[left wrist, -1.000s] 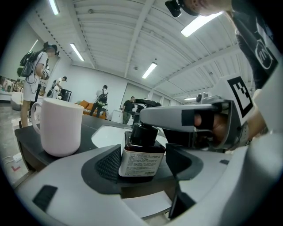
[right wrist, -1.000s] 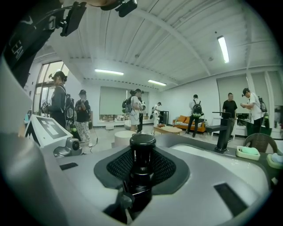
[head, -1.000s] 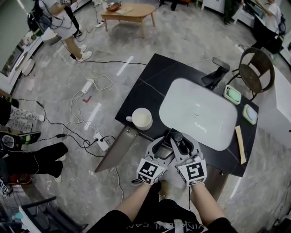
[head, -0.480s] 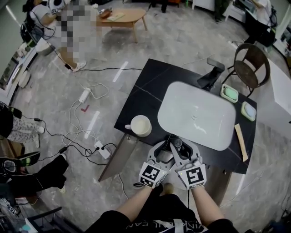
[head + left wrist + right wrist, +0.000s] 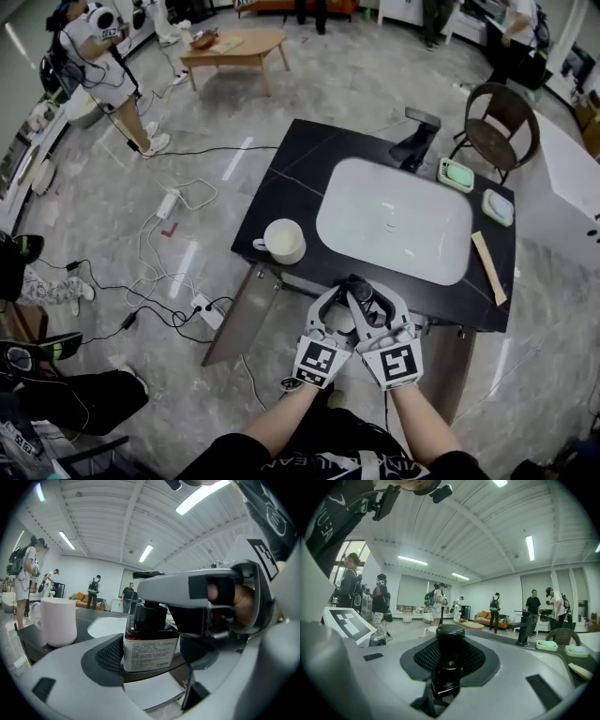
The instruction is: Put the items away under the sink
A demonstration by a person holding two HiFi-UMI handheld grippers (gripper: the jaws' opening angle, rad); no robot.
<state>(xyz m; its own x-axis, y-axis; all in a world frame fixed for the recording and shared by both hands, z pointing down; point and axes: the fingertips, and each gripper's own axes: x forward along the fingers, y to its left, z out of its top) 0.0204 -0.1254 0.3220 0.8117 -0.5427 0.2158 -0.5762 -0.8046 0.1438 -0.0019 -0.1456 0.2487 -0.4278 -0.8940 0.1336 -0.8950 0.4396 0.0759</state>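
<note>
A small dark bottle [image 5: 359,285] with a white label and black cap sits at the front edge of the black counter [image 5: 281,192], between both grippers. In the left gripper view, the bottle's labelled body [image 5: 150,645] sits between the jaws of my left gripper [image 5: 154,662], which is shut on it. Above it, the right gripper's grey jaw covers the cap. In the right gripper view, my right gripper [image 5: 450,667] is shut around the black cap [image 5: 450,639]. In the head view, the left gripper [image 5: 347,300] and right gripper [image 5: 368,298] meet tip to tip.
A white mug [image 5: 284,241] stands left of the white sink basin [image 5: 394,225]. At the back are a black faucet [image 5: 415,131] and two soap dishes [image 5: 457,175]. A wooden strip [image 5: 487,267] lies on the right. Cables and a power strip [image 5: 173,202] cover the floor to the left. A chair [image 5: 502,117] stands behind.
Both grippers stay closed on the bottle at the counter's front edge. The head camera has shifted a little, and the people in the background have moved.
</note>
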